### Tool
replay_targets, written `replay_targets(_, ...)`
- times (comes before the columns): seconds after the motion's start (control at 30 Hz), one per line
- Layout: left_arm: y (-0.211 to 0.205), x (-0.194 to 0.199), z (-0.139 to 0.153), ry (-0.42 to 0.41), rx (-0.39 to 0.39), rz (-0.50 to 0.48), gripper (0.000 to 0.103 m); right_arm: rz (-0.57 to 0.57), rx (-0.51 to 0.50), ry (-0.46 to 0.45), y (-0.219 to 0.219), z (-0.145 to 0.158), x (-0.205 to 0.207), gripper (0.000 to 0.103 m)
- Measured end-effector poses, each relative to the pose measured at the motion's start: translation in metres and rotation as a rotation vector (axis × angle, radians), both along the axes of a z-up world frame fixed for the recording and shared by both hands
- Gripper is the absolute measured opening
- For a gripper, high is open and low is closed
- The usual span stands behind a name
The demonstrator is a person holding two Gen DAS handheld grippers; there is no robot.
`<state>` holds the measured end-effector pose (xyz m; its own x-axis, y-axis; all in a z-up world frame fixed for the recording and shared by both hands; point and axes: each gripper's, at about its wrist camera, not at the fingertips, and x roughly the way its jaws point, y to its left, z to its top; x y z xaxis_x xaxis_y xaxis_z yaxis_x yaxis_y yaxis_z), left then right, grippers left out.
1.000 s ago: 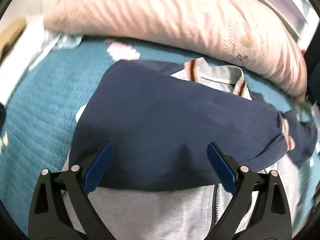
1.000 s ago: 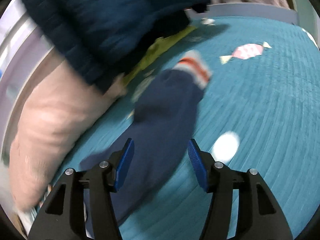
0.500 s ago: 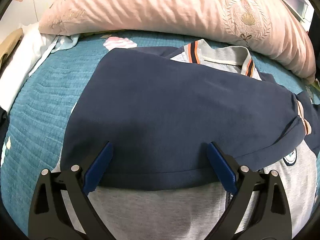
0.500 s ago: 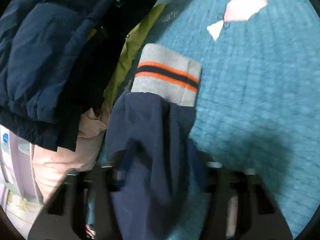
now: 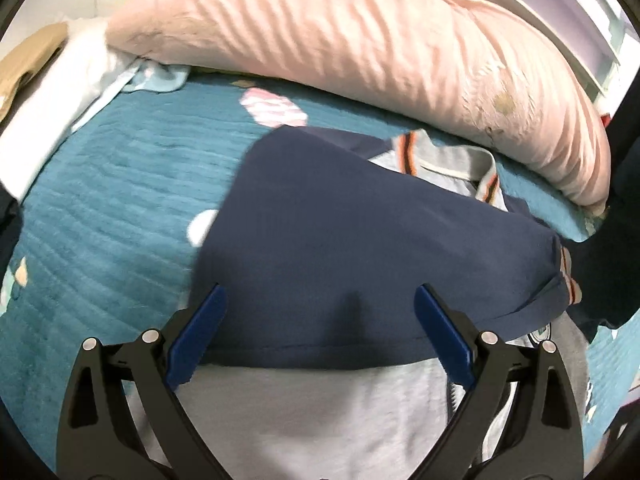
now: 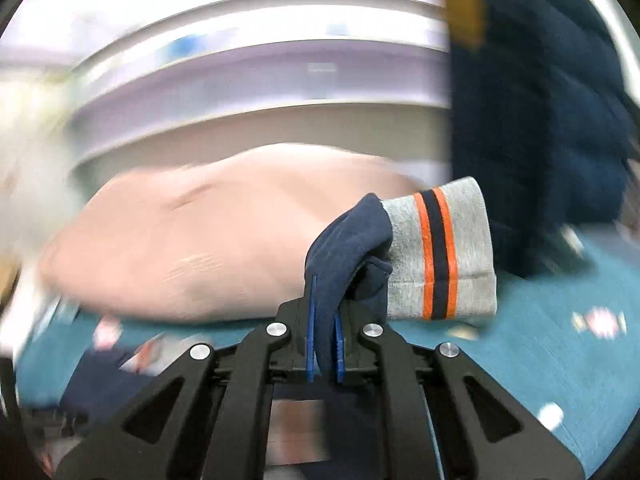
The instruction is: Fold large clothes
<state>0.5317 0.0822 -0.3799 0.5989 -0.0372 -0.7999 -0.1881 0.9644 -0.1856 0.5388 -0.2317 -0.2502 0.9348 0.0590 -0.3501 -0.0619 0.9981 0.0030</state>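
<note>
A navy and grey jacket (image 5: pixel 360 248) with orange-striped trim lies on the teal bedspread (image 5: pixel 112 216), one navy sleeve folded across its grey front. My left gripper (image 5: pixel 320 328) hovers open over the folded sleeve's lower edge, nothing between its blue pads. In the right wrist view my right gripper (image 6: pixel 323 320) is shut on the navy cloth of the other sleeve (image 6: pixel 344 240), just behind its grey cuff (image 6: pixel 440 252) with orange and navy stripes. That sleeve end hangs lifted above the bed.
A long pink pillow (image 5: pixel 360 40) lies along the far side of the bed. White and tan cloths (image 5: pixel 52 80) sit at the left. A dark blue padded coat (image 6: pixel 536 120) is piled at the right, beside a lilac bed frame (image 6: pixel 260 76).
My right gripper closed on the navy sleeve near its cuff, then lifted and rolled it up off the bedspread. The left gripper stayed open and drifted a little over the jacket.
</note>
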Motion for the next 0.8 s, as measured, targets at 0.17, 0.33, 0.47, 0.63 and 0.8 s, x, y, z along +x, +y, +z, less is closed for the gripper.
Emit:
replay_targets(0.17, 0.033, -0.010, 0.001, 0.031, -0.007, 0.010, 0.095, 0.245, -0.401, 0.063, 0.168, -0.059, -0.001, 0.008)
replay_targets(0.33, 0.063, -0.019, -0.004, 0.042, -0.048, 0.050, 0.095, 0.356, -0.670, 0.183, 0.248, -0.148, -0.007, 0.008)
replay_targets(0.47, 0.074, -0.023, -0.005, 0.034, -0.078, 0.057, 0.095, 0.328, -0.716, 0.178, 0.256, -0.156, -0.014, 0.013)
replay_targets(0.63, 0.081, -0.027, -0.006, 0.039, -0.100, 0.072, 0.095, 0.347, -0.557, 0.261, 0.250, -0.141, -0.005, 0.029)
replay_targets(0.8, 0.080, -0.031, -0.006, 0.052, -0.134, 0.068, 0.095, 0.366, -0.480, 0.290, 0.245, -0.129, -0.024, 0.042)
